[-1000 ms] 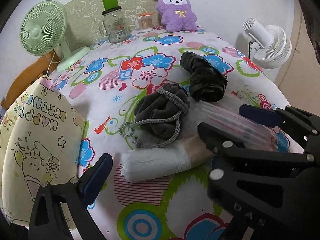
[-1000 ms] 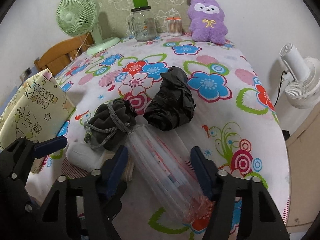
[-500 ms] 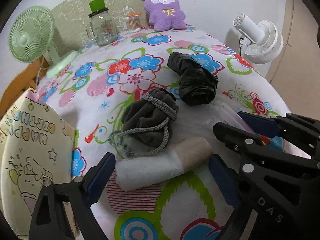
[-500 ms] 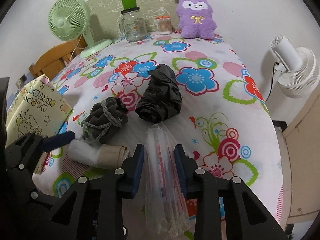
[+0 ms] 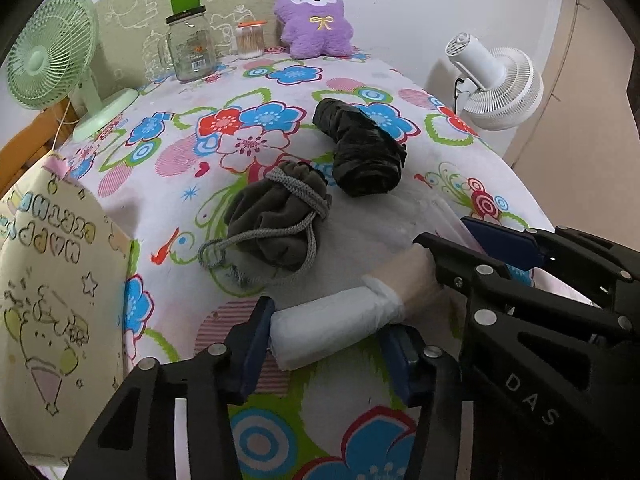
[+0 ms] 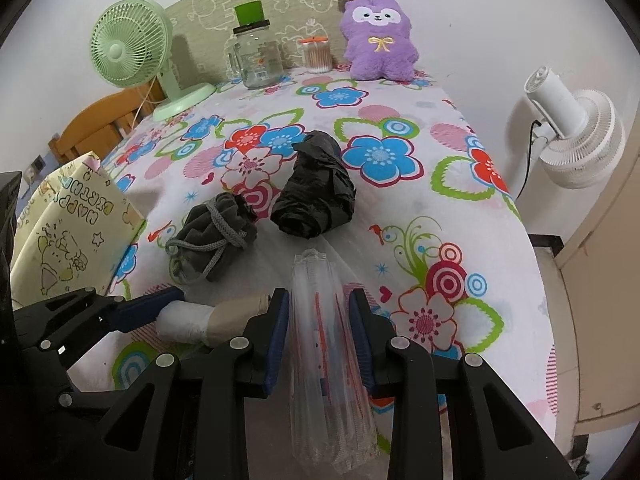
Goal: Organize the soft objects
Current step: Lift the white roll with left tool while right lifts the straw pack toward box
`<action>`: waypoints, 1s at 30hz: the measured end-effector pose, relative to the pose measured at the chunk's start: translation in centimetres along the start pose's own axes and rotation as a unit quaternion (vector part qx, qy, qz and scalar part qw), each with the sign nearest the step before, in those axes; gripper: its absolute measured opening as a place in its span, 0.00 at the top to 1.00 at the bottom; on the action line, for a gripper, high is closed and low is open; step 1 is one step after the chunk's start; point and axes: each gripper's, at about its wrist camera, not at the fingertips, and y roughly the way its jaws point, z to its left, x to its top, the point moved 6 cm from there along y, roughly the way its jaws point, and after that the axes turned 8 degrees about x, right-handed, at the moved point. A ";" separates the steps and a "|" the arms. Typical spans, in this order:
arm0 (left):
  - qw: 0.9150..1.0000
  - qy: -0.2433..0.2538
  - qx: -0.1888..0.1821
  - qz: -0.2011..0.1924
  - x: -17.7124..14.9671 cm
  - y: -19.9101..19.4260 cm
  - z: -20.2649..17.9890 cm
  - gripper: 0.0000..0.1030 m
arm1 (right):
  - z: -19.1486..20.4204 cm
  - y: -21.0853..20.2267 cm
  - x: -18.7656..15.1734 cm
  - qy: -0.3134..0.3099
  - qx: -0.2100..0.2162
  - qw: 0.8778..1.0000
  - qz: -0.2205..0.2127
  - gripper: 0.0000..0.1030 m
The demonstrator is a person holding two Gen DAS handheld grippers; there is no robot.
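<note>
My left gripper (image 5: pixel 326 344) has closed around a white roll of plastic bags (image 5: pixel 332 326) with a tan end; its blue pads touch both sides. The roll also shows in the right wrist view (image 6: pixel 188 320). My right gripper (image 6: pixel 320 320) is shut on a clear plastic bag (image 6: pixel 324 344) with red print, held upright between the pads. A grey drawstring pouch (image 5: pixel 276 220) and a crumpled black plastic bag (image 5: pixel 360 152) lie on the flowered tablecloth (image 5: pixel 248 128) just beyond. A purple plush toy (image 5: pixel 314 20) stands at the far edge.
A yellow birthday gift bag (image 5: pixel 52 288) stands at the left. A green fan (image 5: pixel 48 56), a glass jar (image 5: pixel 190 44) and a cotton swab pot (image 5: pixel 250 40) stand at the back. A white fan (image 5: pixel 496 80) stands off the table's right edge.
My left gripper moved forward and closed around the white roll. My right gripper closed on the clear bag and lifted it upright.
</note>
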 end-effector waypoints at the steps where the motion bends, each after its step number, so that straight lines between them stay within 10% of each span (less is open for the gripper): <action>1: 1.000 -0.001 -0.001 0.000 -0.1 -0.1 0.0 0.55 | 0.1 -0.1 -0.1 -0.001 -0.001 1.000 0.000 0.67; 30: 0.997 -0.033 0.001 -0.073 0.2 -7.4 2.6 0.58 | 4.6 -6.8 1.6 -0.022 -0.007 0.997 -0.070 0.67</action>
